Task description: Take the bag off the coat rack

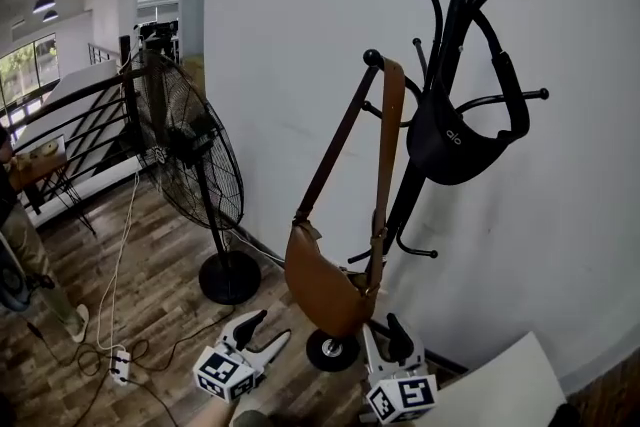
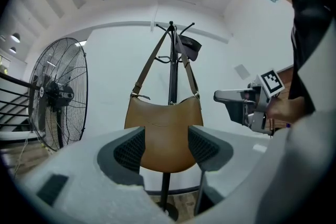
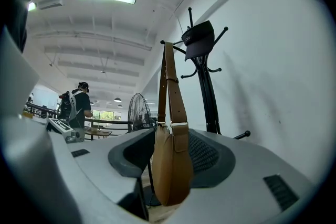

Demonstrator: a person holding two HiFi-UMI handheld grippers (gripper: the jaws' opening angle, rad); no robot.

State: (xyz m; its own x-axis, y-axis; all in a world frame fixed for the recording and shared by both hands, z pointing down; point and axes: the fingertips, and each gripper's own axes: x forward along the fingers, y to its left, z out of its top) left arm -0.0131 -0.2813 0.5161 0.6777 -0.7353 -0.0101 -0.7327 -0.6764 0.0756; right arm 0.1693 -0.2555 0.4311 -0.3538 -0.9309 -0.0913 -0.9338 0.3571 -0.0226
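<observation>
A brown leather bag (image 1: 325, 280) hangs by its long strap (image 1: 388, 145) from a hook of the black coat rack (image 1: 450, 25). Low in the head view my left gripper (image 1: 274, 325) stands open, a little left of and below the bag's bottom. In the left gripper view the bag (image 2: 164, 131) shows broadside beyond the open left gripper (image 2: 166, 147), not touching it. My right gripper (image 1: 380, 323) sits just right of the bag's bottom. In the right gripper view the bag (image 3: 170, 165) hangs edge-on in the gap of the right gripper (image 3: 170, 152), whose jaws stand wide with no pad visibly pressing.
A black bag (image 1: 455, 145) hangs on another hook of the rack. The rack's round base (image 1: 332, 351) rests on the wood floor by the white wall. A large standing fan (image 1: 195, 150) is at the left, with cables and a power strip (image 1: 120, 365) on the floor. A person (image 3: 79, 102) stands far off.
</observation>
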